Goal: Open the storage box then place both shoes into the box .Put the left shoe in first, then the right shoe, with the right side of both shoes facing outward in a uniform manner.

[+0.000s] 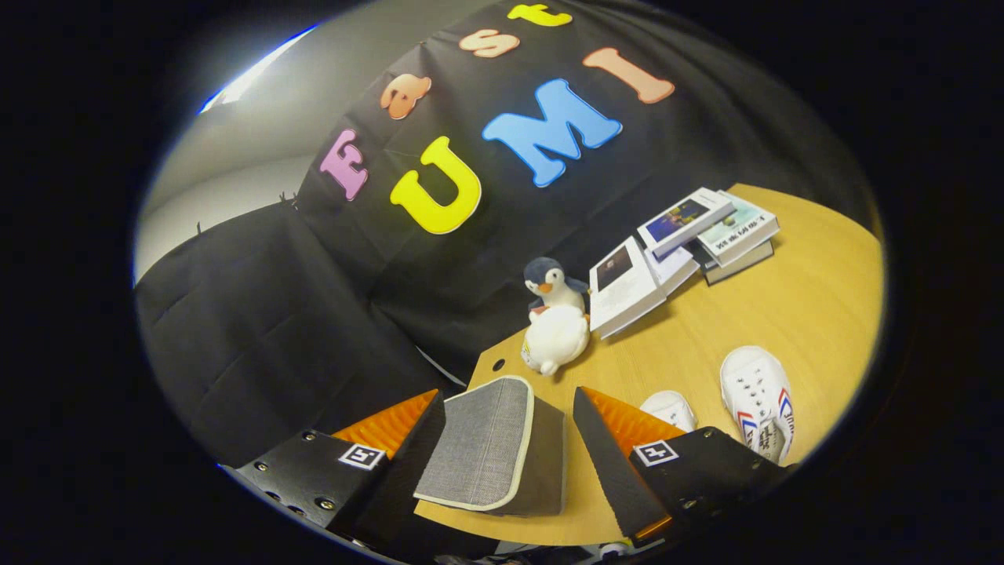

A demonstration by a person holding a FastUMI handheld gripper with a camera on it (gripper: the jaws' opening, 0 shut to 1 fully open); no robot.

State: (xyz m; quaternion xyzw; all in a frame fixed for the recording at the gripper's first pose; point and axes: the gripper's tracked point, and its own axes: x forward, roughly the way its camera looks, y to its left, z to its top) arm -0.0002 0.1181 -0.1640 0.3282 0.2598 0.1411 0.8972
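Between the fingers of the gripper [508, 451], spread wide and holding nothing, sits the storage box [490, 443]: grey fabric, pale piped edge, lid still down. Neither finger touches it as far as I can tell. Box lies on the near corner of the bench [800, 298], its long axis running roughly 6 to 12 o'clock away from the fingers, lid edge curving toward 12.

Handling, judged: box looks soft-sided and light, likely to slide or crumple if pinched on a wall; best hold is the piped lid rim near the front corner, lifting up and back.

At 2 o'clock of the right finger, white shoe [757, 400] with red-blue side stripes, lying flat, long axis near 12 to 6. Which end is the toe I can't settle; laces face up. Second shoe [668, 408] just beside the right finger, mostly hidden by it, only a rounded white end visible. Can't tell left from right. Shoes look light, canvas, flexible; grip at the heel collar or sidewall, not laces.

Beyond the box at 12 o'clock: penguin plush [555, 318]. Stack of books [682, 251] at 1 o'clock, well apart.

Nothing opened yet; lid first.
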